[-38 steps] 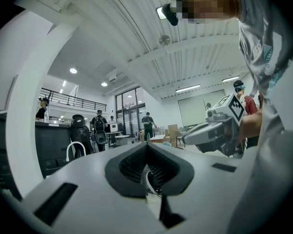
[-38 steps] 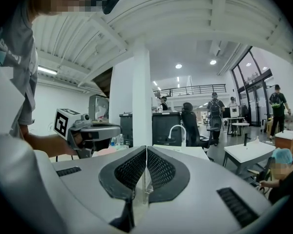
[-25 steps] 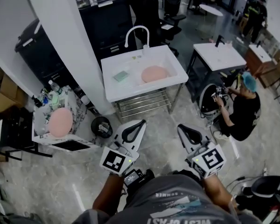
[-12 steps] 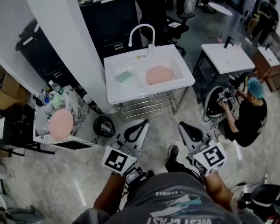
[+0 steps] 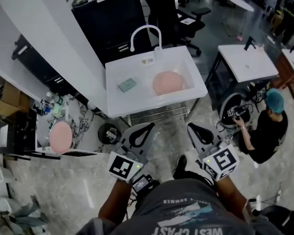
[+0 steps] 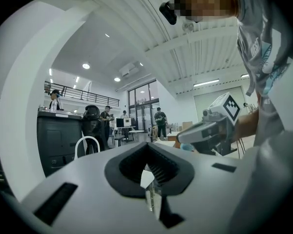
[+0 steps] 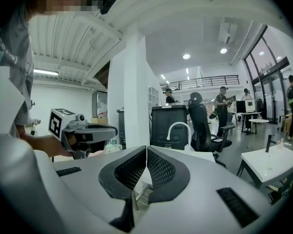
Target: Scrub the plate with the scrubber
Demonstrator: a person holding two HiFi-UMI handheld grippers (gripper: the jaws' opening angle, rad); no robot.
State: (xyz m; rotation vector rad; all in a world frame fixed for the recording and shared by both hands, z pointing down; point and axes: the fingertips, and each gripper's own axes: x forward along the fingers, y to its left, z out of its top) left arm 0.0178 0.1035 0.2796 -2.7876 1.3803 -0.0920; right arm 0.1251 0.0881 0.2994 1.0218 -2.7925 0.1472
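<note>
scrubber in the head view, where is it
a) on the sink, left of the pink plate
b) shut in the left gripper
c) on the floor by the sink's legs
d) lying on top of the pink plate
A: the green scrubber lies on the white sink, to the left of the pink plate and apart from it, with neither gripper near it.

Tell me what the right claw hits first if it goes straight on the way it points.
Most likely the front rim of the white sink, just before the pink plate. The right claw, shut and empty, aims that way, though depth is hard to judge.
</note>
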